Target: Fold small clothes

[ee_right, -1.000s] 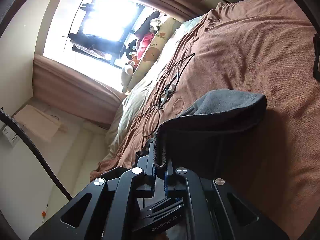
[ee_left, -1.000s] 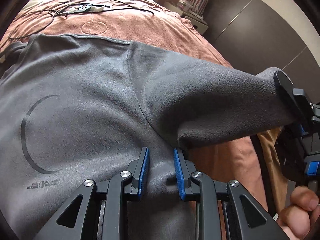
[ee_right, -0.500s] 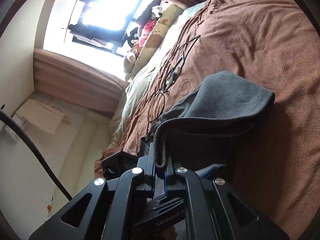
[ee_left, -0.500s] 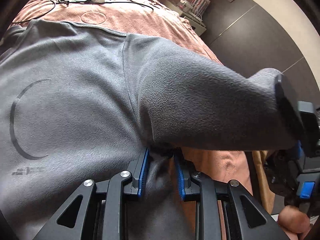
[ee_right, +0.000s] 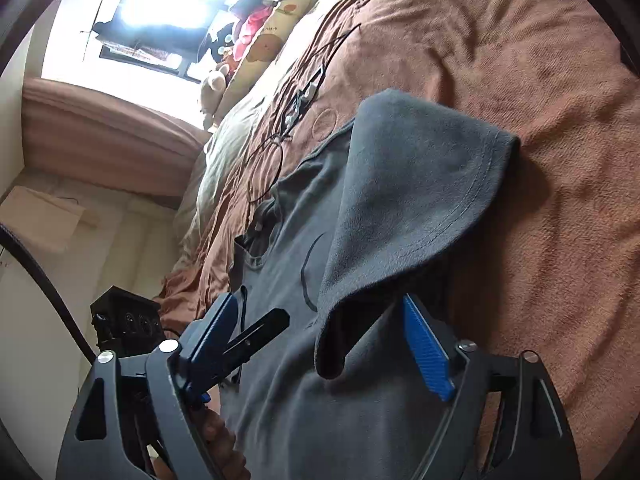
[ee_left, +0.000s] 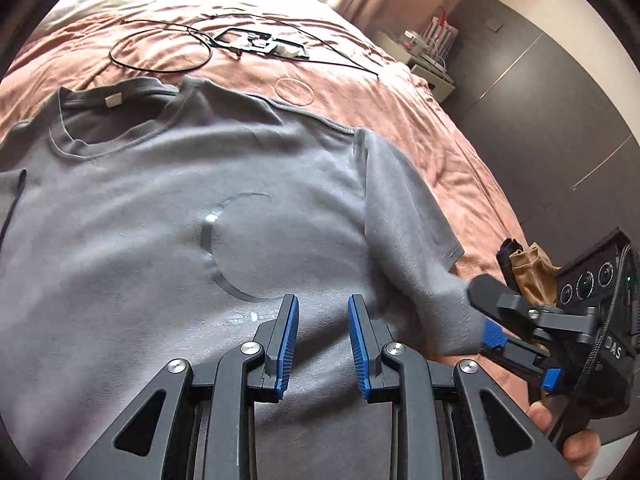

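A grey T-shirt (ee_left: 168,208) with a dark circle print lies face up on the brown bed cover (ee_left: 420,120). My left gripper (ee_left: 322,344) is open and empty, just above the shirt's lower front. The shirt's right sleeve (ee_left: 404,224) lies folded in over the body. In the right wrist view my right gripper (ee_right: 320,344) is wide open, and the sleeve (ee_right: 404,208) hangs loose between its jaws, not pinched. The right gripper also shows in the left wrist view (ee_left: 490,322) at the sleeve's end.
Black cables and a small device (ee_left: 260,42) lie on the bed beyond the collar. Pillows and soft toys (ee_right: 248,36) sit at the head under a window. A dark wardrobe (ee_left: 552,92) and a bedside table (ee_left: 430,68) stand to the right. A tan cloth (ee_left: 532,268) hangs at the bed's edge.
My right gripper was shut on the sleeve and has opened, letting it drop onto the shirt. My left gripper has pulled back and up, so the collar is now in view.
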The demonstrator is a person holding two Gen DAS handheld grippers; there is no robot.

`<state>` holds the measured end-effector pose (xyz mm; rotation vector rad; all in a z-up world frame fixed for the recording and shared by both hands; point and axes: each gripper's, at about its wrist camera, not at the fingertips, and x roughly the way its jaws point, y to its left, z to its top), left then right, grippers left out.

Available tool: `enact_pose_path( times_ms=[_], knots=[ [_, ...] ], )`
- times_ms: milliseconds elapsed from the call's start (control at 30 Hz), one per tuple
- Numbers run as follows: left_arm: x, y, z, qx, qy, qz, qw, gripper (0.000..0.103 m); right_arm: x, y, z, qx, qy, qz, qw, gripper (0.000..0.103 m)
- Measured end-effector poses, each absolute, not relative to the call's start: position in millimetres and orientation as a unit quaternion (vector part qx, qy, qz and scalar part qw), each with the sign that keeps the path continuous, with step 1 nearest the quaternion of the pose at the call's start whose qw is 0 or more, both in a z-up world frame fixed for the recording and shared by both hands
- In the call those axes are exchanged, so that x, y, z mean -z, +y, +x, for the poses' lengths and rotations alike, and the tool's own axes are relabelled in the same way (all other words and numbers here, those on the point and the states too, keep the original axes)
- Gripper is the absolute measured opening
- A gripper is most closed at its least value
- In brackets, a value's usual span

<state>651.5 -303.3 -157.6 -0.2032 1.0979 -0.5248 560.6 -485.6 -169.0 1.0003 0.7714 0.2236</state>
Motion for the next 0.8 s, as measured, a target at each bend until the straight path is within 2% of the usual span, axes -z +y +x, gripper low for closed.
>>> enact_pose_path(
  times_ms=[100,300,367,500,800],
  knots=[
    [151.5,-299.1,650.3,0.245,0.510,-0.093,0.819,0.026,166.9,-499.5,555.8,-0.097,0.351,0.476,0.800,0.082],
    [149.2,-310.9,655.2,0.248,0.507,-0.074,0.822,0.026,199.0,-534.2,552.7,-0.049,0.355,0.529,0.770,0.082],
    [149.8,-314.2,656.2,0.248,0.506,-0.070,0.823,0.026,202.8,-539.6,554.8,-0.040,0.351,0.534,0.768,0.072],
    [157.0,-321.1,664.1,0.247,0.509,-0.070,0.822,0.026,209.3,-535.6,561.2,-0.034,0.358,0.540,0.761,0.063],
    [172.8,-321.6,675.2,0.241,0.516,-0.070,0.819,0.026,207.9,-522.0,591.2,-0.015,0.367,0.524,0.768,0.024]
  ],
)
